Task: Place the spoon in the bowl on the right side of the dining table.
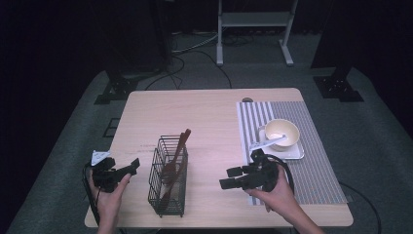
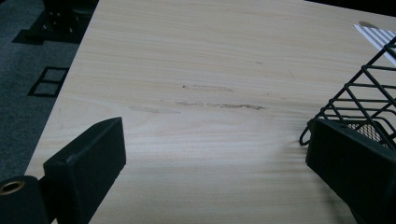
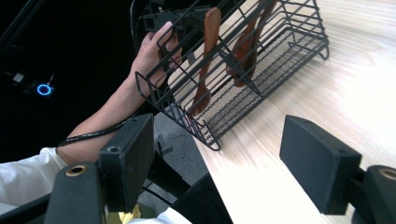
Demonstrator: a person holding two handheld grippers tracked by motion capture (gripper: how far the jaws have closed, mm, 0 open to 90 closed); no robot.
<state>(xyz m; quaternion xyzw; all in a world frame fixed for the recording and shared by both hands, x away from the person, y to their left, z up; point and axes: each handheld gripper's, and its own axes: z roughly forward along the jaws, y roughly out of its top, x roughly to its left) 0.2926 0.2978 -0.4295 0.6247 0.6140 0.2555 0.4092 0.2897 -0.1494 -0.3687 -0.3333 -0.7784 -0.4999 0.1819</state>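
Wire basket [image 1: 168, 176] is stood on the near middle of the wooden table [image 1: 209, 112], between the two grippers and touched by neither. Two brown wooden utensils [image 1: 174, 163] are leaned inside it, their handles poking out above the rim toward the far side. In the right gripper view the basket [image 3: 243, 60] is seen from its side, with the utensils [image 3: 208, 56] resting against a fine mesh floor.

The basket is judged to be light and stiff, with thin black wires that offer little flat surface; it could slide on the smooth tabletop if pushed from one side alone. A hold is best taken on the top rim or on an upright corner wire, where the jaws can close across a single rod. The loose utensils are likely to shift or rattle if the basket is tipped, so it should be kept level.

The left gripper [image 1: 124, 170] is held just to the left of the basket, jaws spread wide with nothing between them; in its own view one corner of the basket [image 2: 362, 100] is seen just beyond the right-hand jaw. The right gripper [image 1: 231, 178] is held to the right of the basket, near but apart, jaws likewise wide apart and empty.

Farther right, a cream bowl [image 1: 281, 132] is set on a small white tray [image 1: 297, 153] upon a striped mat [image 1: 316, 170].
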